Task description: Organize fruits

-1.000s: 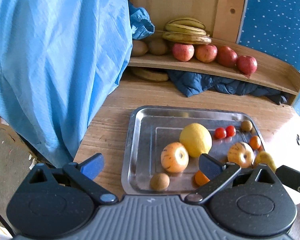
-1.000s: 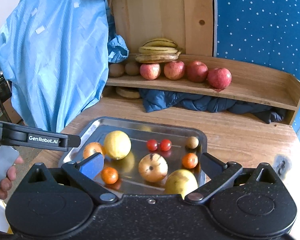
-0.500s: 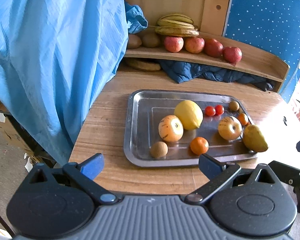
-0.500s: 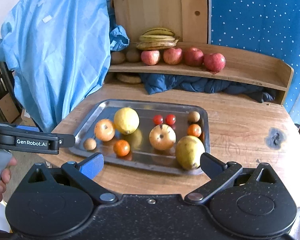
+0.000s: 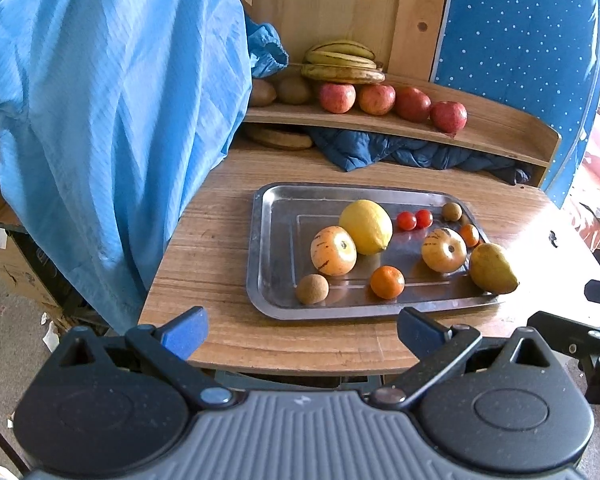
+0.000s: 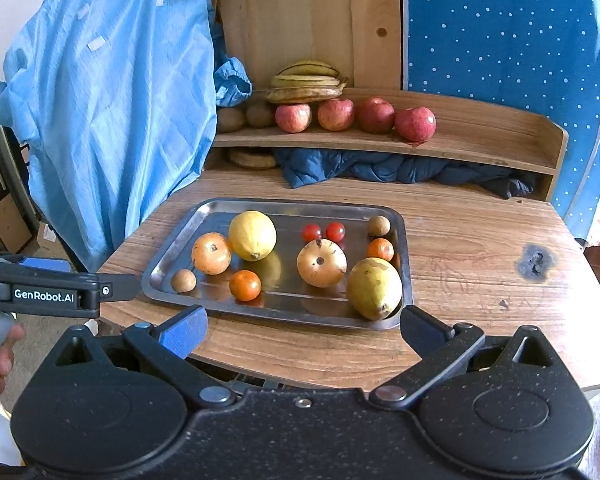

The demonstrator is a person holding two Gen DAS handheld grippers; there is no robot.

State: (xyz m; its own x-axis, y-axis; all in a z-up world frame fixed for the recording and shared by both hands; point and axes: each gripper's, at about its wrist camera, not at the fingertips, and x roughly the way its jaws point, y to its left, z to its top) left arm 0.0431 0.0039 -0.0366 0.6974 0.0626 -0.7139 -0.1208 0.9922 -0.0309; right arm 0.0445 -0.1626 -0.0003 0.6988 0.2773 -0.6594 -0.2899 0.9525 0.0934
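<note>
Tray point(image 6: 405, 240) lies on table point(image 6: 476, 240), long axis left-right | pear point(image 6: 374, 288) at its near right corner, narrow end toward camera | lemon point(image 6: 252, 235) tip points near-right | left gripper point(image 5: 300, 326) jaws apart, empty, level before table edge | right gripper point(image 6: 302, 326) likewise spread, empty, facing tray

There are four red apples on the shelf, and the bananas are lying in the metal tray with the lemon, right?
Not quite. The bananas aren't in the metal tray; they sit on the wooden shelf, stacked behind the four red apples. The right wrist view shows it clearly. The lemon is in the tray.
</note>
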